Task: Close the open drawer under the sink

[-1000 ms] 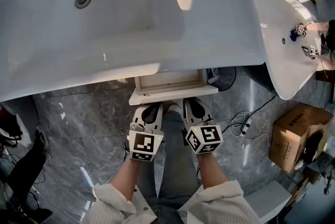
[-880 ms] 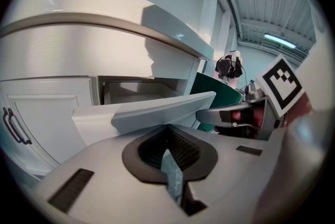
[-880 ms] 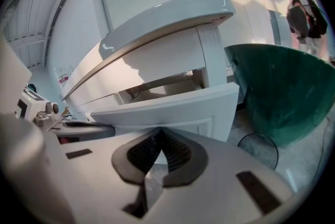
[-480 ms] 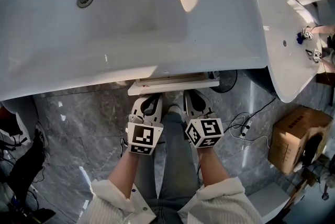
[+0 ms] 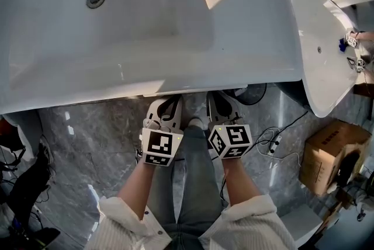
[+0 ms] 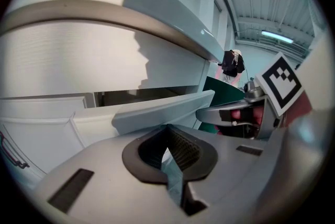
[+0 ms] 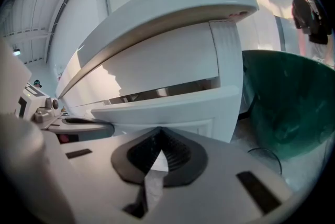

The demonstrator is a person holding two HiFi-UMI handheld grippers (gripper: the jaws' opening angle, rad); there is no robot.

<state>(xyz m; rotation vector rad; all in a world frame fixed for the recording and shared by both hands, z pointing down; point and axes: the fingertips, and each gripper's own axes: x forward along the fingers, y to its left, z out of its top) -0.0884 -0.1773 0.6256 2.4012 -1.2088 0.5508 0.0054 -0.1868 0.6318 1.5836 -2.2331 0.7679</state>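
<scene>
Both clenched empty, left tool and right tool touch the drawer, lying crosswise, barely ajar under the sink

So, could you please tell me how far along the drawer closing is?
Mostly done: in the head view the drawer is out of sight under the sink. In hand: the left tool and right tool, both shut, sit at the drawer's front. Left: a dark gap shows above that front, so a last push seems needed.
</scene>
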